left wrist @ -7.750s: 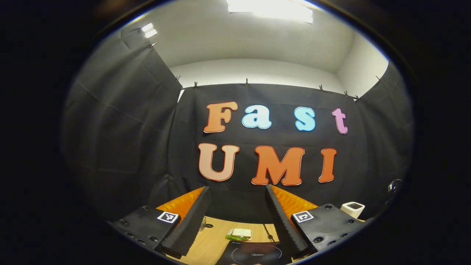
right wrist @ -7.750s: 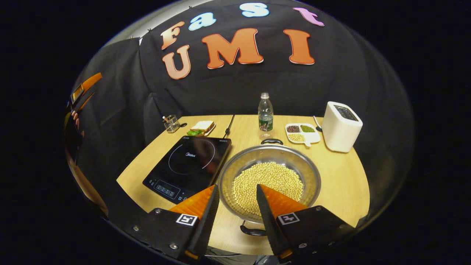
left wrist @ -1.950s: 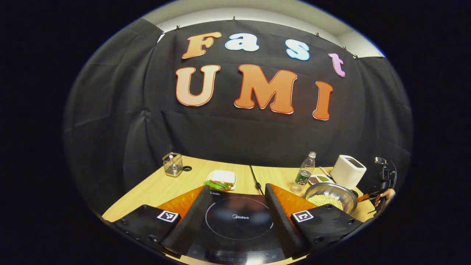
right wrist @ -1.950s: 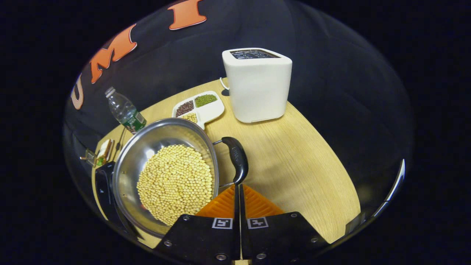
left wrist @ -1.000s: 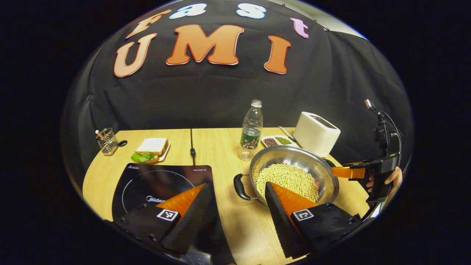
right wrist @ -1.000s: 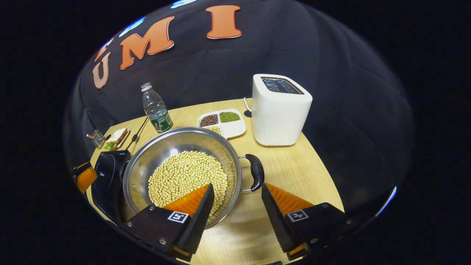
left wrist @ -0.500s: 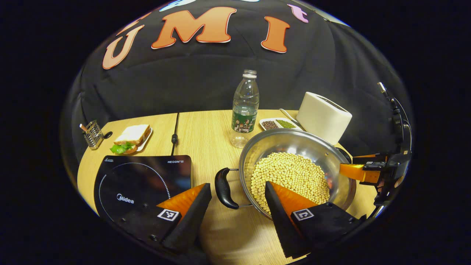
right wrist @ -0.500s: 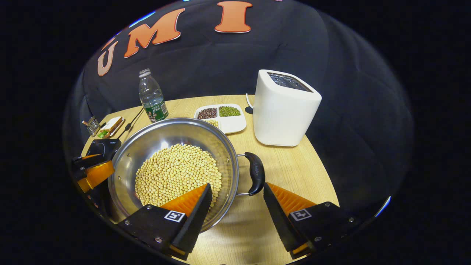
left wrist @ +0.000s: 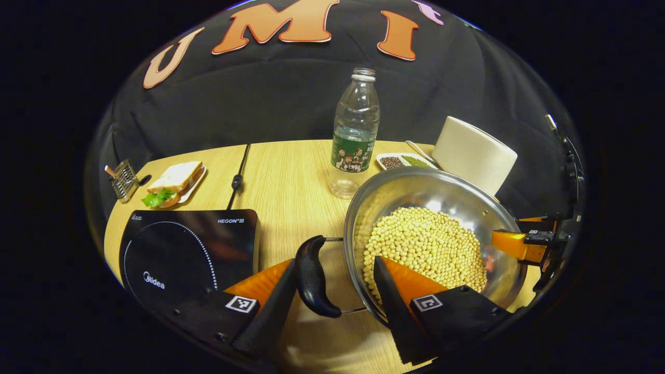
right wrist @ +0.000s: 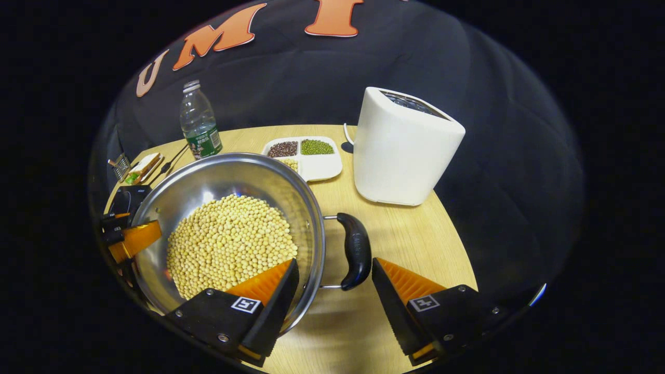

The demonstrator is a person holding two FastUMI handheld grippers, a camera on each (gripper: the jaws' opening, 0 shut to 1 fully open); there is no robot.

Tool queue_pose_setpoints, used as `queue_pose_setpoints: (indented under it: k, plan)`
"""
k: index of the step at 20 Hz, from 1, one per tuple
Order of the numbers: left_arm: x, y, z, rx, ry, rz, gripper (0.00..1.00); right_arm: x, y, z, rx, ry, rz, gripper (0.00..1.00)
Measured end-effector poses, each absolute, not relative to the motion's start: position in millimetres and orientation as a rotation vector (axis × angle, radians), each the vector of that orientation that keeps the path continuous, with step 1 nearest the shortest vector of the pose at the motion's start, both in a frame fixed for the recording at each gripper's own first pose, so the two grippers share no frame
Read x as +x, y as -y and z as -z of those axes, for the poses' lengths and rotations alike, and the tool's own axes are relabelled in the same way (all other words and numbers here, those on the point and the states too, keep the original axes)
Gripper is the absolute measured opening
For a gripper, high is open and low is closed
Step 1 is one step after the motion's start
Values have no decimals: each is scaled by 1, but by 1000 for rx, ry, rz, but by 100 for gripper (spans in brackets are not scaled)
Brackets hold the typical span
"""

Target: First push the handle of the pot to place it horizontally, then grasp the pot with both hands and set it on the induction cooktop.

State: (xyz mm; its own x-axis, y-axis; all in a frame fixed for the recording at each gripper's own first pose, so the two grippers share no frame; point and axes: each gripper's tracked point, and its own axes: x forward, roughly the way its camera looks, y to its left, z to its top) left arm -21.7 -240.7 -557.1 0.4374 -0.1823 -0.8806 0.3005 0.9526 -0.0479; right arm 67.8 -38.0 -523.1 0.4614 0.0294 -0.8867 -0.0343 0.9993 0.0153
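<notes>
Pale wooden worktop [left wrist: 291, 176] against black cloth. Steel pot [left wrist: 415, 189], round and shiny, heaped with pale beans [left wrist: 423, 244], at centre right of the left gripper view, resting on the worktop beside the black induction cooktop [left wrist: 182, 244] at lower left. Left claw [left wrist: 335, 291] spread wide, straddling the pot's black left handle [left wrist: 311, 278], one finger touching or nearly touching it. Right claw [right wrist: 332, 291] likewise spread around the right handle [right wrist: 356, 249] at bottom centre of the right gripper view. Behind the pot: plastic bottle [left wrist: 356, 132], divided dish [right wrist: 306, 153] of grains, white toaster [right wrist: 405, 145]. Far upper left: sandwich [left wrist: 174, 182], small wire holder [left wrist: 123, 179].
</notes>
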Motion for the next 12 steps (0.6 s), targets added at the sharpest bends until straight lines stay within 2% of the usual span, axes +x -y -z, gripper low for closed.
queue_pose_setpoints:
  k: [2,3,5,10,12]
  plan:
    - [-17,244,563,117,-1069,313,92,70,38,532,6,-1107,-35,88]
    - [-16,246,562,111,-1065,322,94,72,40,535,10,-1107,-37,88]
    - [-14,244,564,123,-1057,318,88,81,40,535,16,-1092,-26,89]
    - [-12,244,569,147,-1060,304,90,91,35,538,18,-1083,-28,90]
    - [-11,244,571,156,-1062,297,88,94,33,535,-32,-1054,-39,88]
